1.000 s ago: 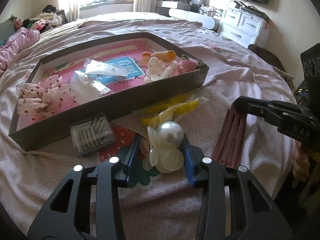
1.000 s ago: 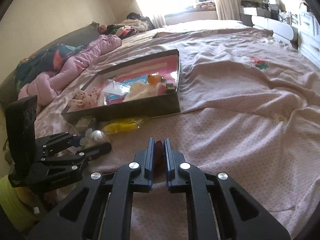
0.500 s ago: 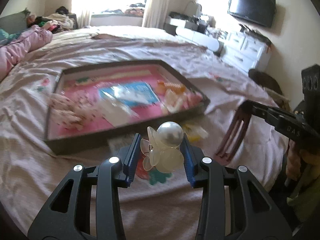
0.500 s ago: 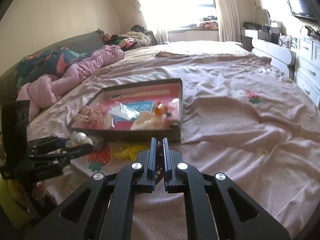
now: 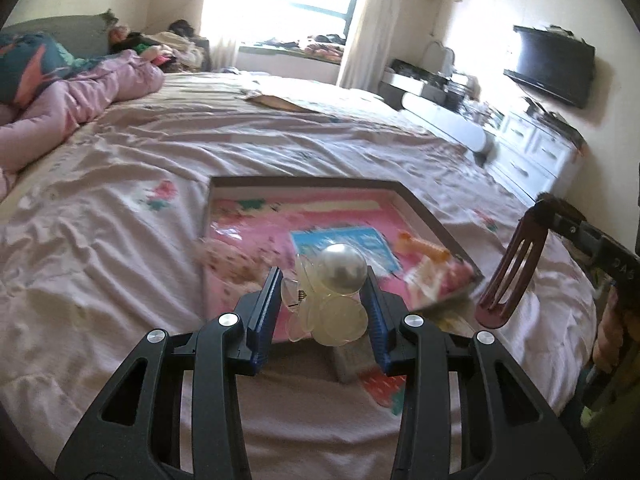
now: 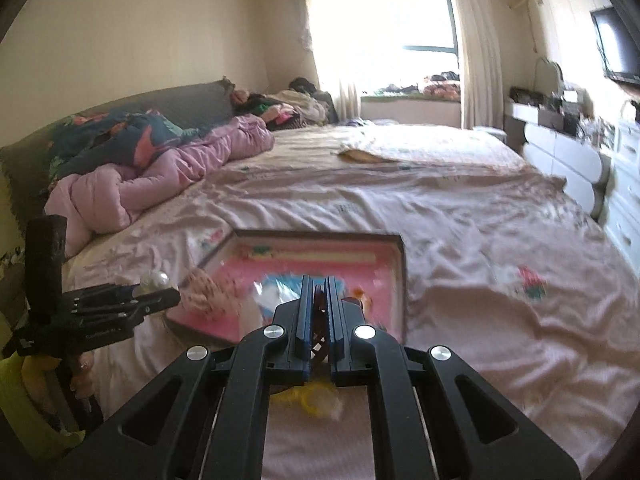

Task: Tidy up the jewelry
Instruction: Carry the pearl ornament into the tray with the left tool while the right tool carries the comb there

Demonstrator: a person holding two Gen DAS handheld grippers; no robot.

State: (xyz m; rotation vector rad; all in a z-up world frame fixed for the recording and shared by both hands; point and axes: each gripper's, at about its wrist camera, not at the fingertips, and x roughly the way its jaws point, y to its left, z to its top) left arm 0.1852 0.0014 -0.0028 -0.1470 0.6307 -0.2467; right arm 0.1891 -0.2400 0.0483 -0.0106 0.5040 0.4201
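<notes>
Clamped between the blue pads of the left gripper (image 5: 323, 300), a pearl hair clip (image 5: 332, 296) with translucent cream petals hangs in the air above the near edge of a shallow dark-rimmed tray (image 5: 424, 216) on the pink bedsheet (image 5: 120, 260). At the right of the left wrist view, the right gripper (image 5: 538, 210) holds a dark red hair comb (image 5: 508, 276) by its top, prongs pointing down, beside the tray's right corner. Inside the pink-lined tray lie a blue card (image 5: 348, 244), an orange clip (image 5: 424, 246) and a floral scrunchie (image 5: 228, 264), all blurred.

From the right wrist view, the right gripper (image 6: 319, 316) has its jaws nearly together, pinching the dark red comb (image 6: 319, 320), seen edge-on. Beyond it sits the tray (image 6: 402, 280); a yellow item (image 6: 316, 398) lies on the sheet below the fingers. At the left, a hand (image 6: 80, 376) grips the handle of the left gripper (image 6: 160, 292), the pearl clip (image 6: 156, 280) at its tip, just beside the tray's left edge. A pink quilt (image 6: 160, 176) is bunched along the far side of the bed.
</notes>
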